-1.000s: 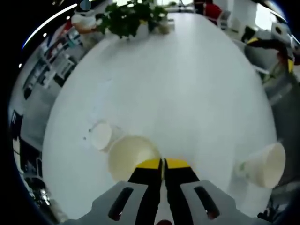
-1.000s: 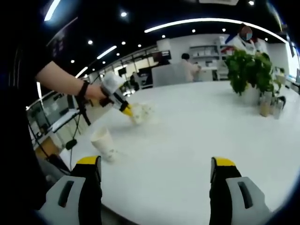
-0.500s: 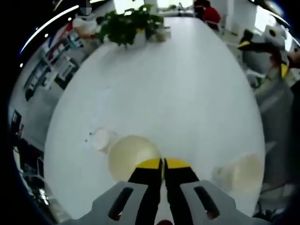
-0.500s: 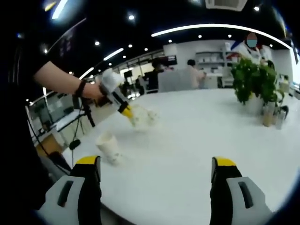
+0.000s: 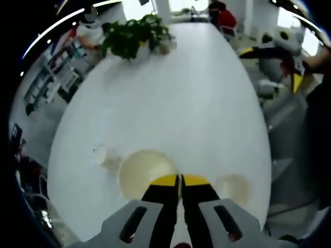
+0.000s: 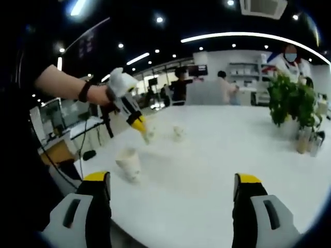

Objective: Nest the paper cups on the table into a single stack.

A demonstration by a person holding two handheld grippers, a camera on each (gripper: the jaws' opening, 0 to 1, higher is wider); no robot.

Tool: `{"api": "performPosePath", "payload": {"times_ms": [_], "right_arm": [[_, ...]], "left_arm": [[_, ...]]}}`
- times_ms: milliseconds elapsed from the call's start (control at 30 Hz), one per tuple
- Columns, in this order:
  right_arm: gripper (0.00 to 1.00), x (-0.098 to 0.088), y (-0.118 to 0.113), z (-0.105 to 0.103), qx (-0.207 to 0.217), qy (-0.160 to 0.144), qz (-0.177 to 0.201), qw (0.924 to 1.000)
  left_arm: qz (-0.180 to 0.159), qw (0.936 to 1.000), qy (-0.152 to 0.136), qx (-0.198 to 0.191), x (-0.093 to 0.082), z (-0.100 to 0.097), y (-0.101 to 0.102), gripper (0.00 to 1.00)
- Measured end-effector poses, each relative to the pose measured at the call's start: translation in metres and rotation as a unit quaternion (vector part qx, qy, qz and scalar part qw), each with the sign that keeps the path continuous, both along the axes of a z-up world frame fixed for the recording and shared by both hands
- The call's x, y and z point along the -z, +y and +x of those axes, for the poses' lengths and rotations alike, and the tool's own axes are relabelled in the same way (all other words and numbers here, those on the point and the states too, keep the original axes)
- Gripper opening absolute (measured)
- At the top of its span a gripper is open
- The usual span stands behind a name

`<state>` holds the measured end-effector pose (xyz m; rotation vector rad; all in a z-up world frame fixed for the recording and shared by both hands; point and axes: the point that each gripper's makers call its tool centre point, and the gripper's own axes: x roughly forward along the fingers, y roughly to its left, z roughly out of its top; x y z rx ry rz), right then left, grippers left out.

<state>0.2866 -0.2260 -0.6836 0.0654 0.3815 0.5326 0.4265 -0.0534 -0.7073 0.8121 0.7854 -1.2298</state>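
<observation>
Jaws of your left gripper [image 5: 180,180] pinch the cream paper cup's [image 5: 145,172] rim (mouth facing you); your right gripper [image 6: 173,181] gapes wide.

White oval table [image 5: 196,103], paper cups [image 6: 129,161], potted plant [image 5: 132,36]

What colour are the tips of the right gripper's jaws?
Yellow, on black jaws with grey bodies; the right gripper shows this best in the right gripper view.

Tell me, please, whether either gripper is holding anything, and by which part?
The left gripper is shut on the rim of a paper cup, pinching its near wall. The right gripper is open and holds nothing.
</observation>
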Motion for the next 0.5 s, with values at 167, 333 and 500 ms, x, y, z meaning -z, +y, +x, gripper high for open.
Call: {"api": "performPosePath", "payload": {"times_ms": [167,333,500], "right_arm": [[0.98,-0.003,0.006,0.0,-0.012,-0.006,-0.003,0.9999],[0.99,-0.003,0.011,0.001,-0.019,-0.008,-0.004,0.9998],[0.99,-0.006,0.016,0.001,-0.028,-0.013,-0.006,0.9995]], "left_arm": [[-0.005,1.0,0.001,0.002,-0.01,-0.016,0.001,0.0],[-0.011,0.9999,0.004,-0.001,-0.019,-0.03,0.003,0.0],[-0.017,0.9998,0.007,-0.005,-0.023,-0.04,0.006,0.0]]}}
